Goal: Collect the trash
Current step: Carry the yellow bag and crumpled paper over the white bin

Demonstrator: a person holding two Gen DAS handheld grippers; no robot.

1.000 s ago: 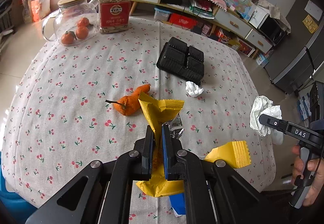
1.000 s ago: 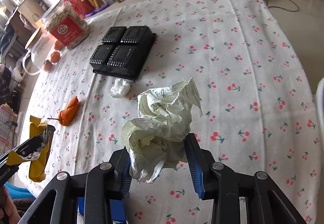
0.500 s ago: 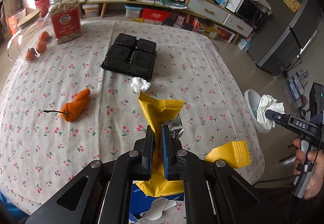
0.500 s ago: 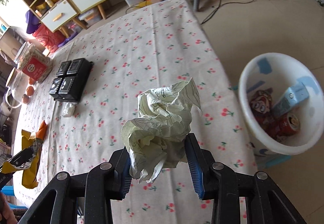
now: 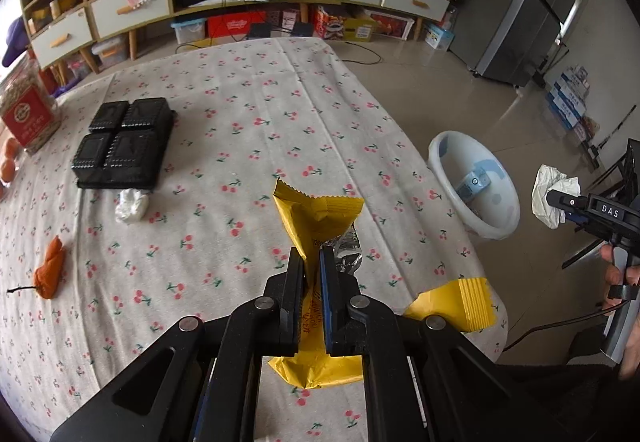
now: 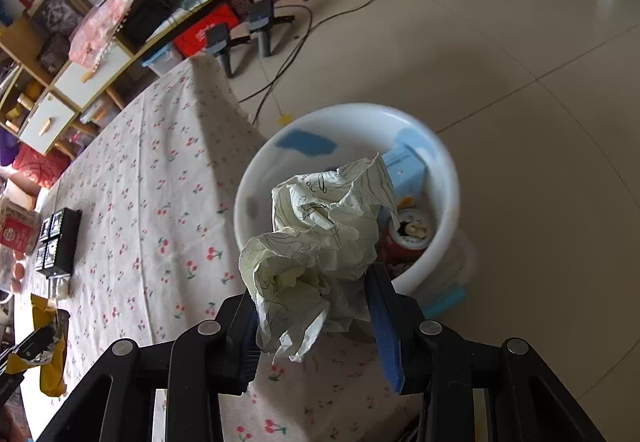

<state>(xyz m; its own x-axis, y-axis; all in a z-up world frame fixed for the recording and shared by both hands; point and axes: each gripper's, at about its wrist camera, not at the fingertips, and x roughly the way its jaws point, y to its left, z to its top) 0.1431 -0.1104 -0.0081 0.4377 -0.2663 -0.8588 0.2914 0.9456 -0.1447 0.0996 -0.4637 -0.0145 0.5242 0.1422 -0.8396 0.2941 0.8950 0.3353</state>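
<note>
The left gripper is clamped on a yellow snack wrapper held above the cherry-print tablecloth, while the right gripper pinches a crumpled ball of lined paper over the white trash bucket standing on the floor just beside the table. Inside the bucket lie a red drink can and a blue carton. Farther across the cloth sit a white tissue wad, an orange peel and a black plastic tray.
</note>
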